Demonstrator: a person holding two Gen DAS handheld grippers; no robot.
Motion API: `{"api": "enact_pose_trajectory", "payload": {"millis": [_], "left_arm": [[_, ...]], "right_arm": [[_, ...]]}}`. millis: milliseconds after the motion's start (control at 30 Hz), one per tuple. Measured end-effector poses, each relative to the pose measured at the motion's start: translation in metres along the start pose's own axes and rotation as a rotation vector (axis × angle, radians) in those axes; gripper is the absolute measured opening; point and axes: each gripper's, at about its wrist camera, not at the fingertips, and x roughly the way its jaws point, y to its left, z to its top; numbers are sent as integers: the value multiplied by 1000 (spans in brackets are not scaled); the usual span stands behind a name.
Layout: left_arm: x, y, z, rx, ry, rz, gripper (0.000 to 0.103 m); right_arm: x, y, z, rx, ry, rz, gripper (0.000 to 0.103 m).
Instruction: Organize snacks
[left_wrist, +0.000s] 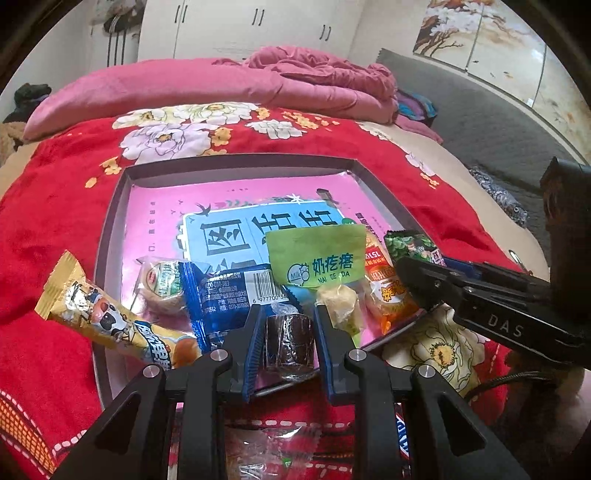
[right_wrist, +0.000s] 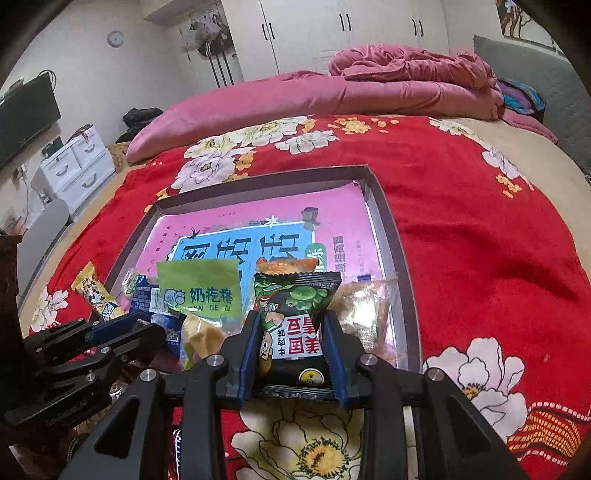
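A shallow grey box (left_wrist: 110, 206) with a pink printed bottom lies on the red floral blanket; it also shows in the right wrist view (right_wrist: 391, 221). Along its near edge lie several snacks: a green milk-curd bag (left_wrist: 316, 258), a blue packet (left_wrist: 225, 291), a round cake (left_wrist: 162, 284), an orange packet (left_wrist: 388, 291). A gold stick (left_wrist: 107, 317) lies over the left rim. My left gripper (left_wrist: 289, 332) is shut on a dark brown wrapped roll (left_wrist: 290, 341) over the near rim. My right gripper (right_wrist: 291, 339) is shut on a black-green pea packet (right_wrist: 295, 317) at the box's near right.
A pink duvet (left_wrist: 317, 81) is heaped at the far end of the bed. More wrapped snacks (left_wrist: 266, 450) lie on the blanket under my left gripper. White drawers (right_wrist: 77, 166) and a TV (right_wrist: 26, 114) stand to the left, wardrobes behind.
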Motion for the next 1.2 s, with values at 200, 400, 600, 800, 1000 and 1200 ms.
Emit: {"api": "enact_pose_trajectory", "payload": {"millis": [200,400,600,800,1000,1200], "left_arm": [[0,0,0,-1,1,-2,27],[0,0,0,0,2,-2,27],[0,1,0,0,2,-2,27],[1,0,0,-4,2,-4,28],[2,1,-2,-13,2,-7,28],[0,3,-2,-32,9,-18,29]], "right_arm": [[4,1,3,4,-6,-2,35],[-2,7,5,-20,-36,0,34],[-4,6,7,-14,-36,1,35],[-7,5,6,-11,-33,7,35],[-11,3,3,0,-30,11,37],[-17,0,1,15,-37,9,43]]}}
